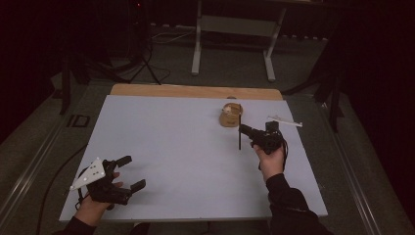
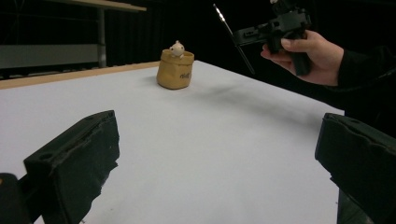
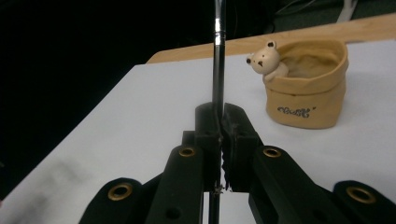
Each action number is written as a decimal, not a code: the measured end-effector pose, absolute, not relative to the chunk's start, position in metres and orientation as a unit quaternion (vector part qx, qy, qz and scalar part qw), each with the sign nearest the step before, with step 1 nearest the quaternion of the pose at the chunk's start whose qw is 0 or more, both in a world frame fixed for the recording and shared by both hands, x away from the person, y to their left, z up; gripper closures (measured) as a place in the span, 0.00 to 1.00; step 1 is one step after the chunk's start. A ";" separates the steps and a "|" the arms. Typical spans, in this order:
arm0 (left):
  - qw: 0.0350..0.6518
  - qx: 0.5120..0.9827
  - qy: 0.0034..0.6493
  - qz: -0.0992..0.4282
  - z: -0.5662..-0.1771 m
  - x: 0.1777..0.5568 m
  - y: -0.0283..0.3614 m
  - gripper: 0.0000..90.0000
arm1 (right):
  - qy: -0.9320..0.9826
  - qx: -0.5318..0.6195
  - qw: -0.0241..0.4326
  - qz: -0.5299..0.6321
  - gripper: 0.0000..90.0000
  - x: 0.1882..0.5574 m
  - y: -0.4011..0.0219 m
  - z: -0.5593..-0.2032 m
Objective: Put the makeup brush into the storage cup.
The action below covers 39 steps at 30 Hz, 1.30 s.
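My white counter [image 1: 171, 147] carries a tan pouch [image 1: 230, 115] at the back and a white strip [image 1: 284, 121] near it.

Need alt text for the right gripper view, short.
The right tongs are clamped on a thin metal rod that stands straight up from them. Behind, at right, a tan pouch with a small toy bear on its rim sits on the white table.

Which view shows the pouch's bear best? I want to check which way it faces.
The right gripper view: the bear is close and sharp, peeking over the rim of the tan pouch. The left gripper view shows it small and pale; in the high view the pouch is too dim to make it out.
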<state>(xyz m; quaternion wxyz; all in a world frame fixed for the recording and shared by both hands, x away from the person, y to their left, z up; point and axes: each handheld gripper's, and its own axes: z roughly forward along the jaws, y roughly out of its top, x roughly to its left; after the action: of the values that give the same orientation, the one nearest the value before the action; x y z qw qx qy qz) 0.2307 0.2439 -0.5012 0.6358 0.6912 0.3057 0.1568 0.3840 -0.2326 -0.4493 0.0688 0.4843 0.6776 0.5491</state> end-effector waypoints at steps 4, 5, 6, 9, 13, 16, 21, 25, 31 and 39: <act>0.642 0.689 0.308 0.136 -0.498 0.237 0.235 0.00 | 0.684 0.463 0.082 0.558 0.95 0.375 -0.231 -0.443; 0.641 0.692 0.307 0.129 -0.496 0.238 0.231 0.00 | 0.684 0.458 0.080 0.562 0.95 0.373 -0.230 -0.442; 0.637 0.696 0.309 0.119 -0.494 0.240 0.227 0.00 | 0.686 0.453 0.082 0.563 0.95 0.371 -0.229 -0.441; 0.634 0.703 0.309 0.087 -0.491 0.247 0.213 0.00 | 0.689 0.438 0.081 0.572 0.95 0.364 -0.229 -0.437; 0.626 0.716 0.307 0.047 -0.493 0.257 0.195 0.00 | 0.691 0.434 0.075 0.573 0.95 0.359 -0.229 -0.435; 0.629 0.715 0.303 0.027 -0.493 0.264 0.183 0.00 | 0.692 0.432 0.070 0.573 0.95 0.356 -0.229 -0.436; 0.635 0.713 0.296 0.007 -0.489 0.276 0.164 0.00 | 0.691 0.432 0.069 0.575 0.95 0.353 -0.228 -0.437; 0.636 0.720 0.278 -0.006 -0.485 0.287 0.147 0.00 | 0.692 0.427 0.061 0.579 0.95 0.352 -0.227 -0.437; 0.634 0.729 0.256 -0.026 -0.480 0.303 0.119 0.00 | 0.696 0.416 0.056 0.582 0.95 0.349 -0.222 -0.434; 0.637 0.724 0.266 -0.003 -0.473 0.317 0.091 0.05 | 0.701 0.405 0.058 0.585 0.95 0.344 -0.214 -0.431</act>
<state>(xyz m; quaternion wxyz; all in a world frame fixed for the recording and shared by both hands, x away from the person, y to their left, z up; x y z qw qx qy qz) 0.3169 0.0910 -0.4735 0.6366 0.7237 0.2664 -0.0026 0.3436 -0.2143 -0.4314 0.0577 0.4045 0.7007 0.5849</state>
